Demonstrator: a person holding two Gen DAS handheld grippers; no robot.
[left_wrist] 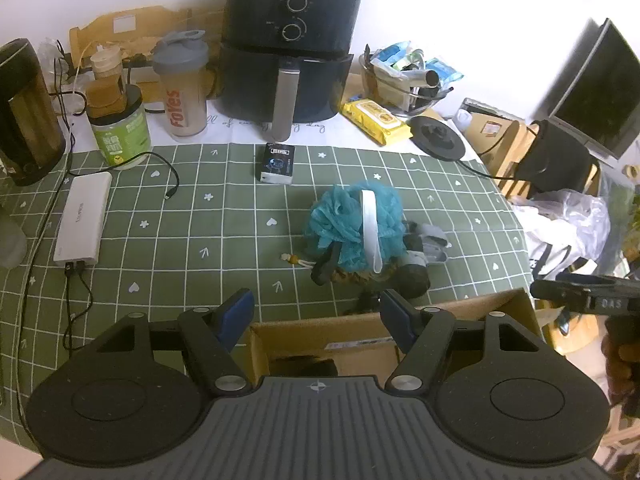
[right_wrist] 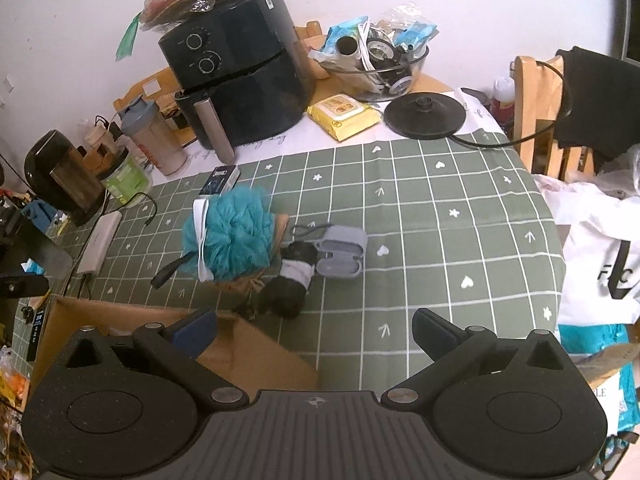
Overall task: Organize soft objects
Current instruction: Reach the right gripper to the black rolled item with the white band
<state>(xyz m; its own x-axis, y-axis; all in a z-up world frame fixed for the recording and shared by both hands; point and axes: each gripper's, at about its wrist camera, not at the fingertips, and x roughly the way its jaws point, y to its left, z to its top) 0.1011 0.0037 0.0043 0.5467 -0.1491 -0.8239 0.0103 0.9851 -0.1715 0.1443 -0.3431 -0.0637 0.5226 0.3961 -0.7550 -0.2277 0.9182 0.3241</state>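
Observation:
A teal mesh bath pouf with a white loop strap lies on the green checked tablecloth, on top of a brown soft item. Beside it lie a black rolled sock and a grey pouch. The pouf also shows in the right wrist view. An open cardboard box stands at the near table edge, also in the right wrist view. My left gripper is open and empty above the box. My right gripper is open and empty, just right of the box.
A black air fryer, shaker bottle, green jar, yellow wipes pack, small black box, white power bank with cables, kettle base and a glass bowl of clutter crowd the back. Bags hang right.

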